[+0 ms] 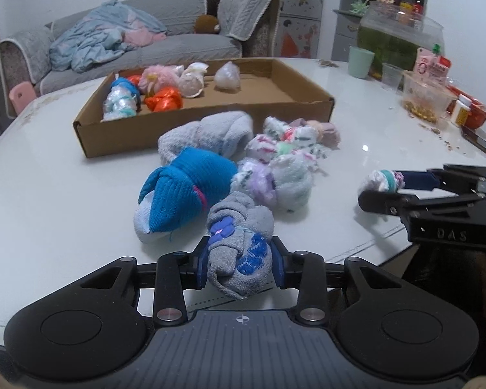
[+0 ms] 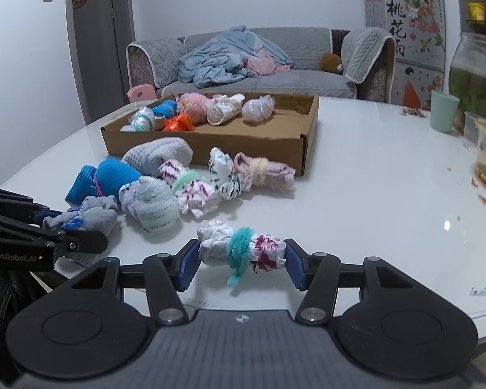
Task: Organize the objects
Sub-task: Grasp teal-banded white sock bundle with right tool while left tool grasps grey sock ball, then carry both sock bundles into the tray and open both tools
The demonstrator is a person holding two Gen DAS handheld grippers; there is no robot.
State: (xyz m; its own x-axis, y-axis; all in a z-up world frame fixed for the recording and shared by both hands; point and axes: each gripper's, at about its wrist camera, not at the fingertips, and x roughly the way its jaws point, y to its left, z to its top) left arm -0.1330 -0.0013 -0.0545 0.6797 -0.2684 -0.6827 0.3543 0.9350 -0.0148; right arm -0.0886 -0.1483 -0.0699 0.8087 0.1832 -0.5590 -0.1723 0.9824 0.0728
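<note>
My left gripper (image 1: 239, 264) is shut on a grey sock bundle with blue flowers (image 1: 239, 246) at the near table edge; the bundle also shows in the right wrist view (image 2: 90, 215). My right gripper (image 2: 241, 264) is shut on a white sock roll with a teal band (image 2: 241, 246), just above the table; the roll also shows in the left wrist view (image 1: 380, 180). A pile of rolled socks (image 1: 243, 159) lies between the grippers and a cardboard box (image 1: 120, 139). The box holds several bundles (image 1: 152, 90).
At the right of the white table (image 2: 372, 178) stand a mint cup (image 2: 444, 110), a plastic cup (image 1: 390, 76), a food container (image 1: 426, 97), a large green jar (image 2: 476, 74) and crumbs. A grey sofa (image 2: 259, 58) stands behind the table.
</note>
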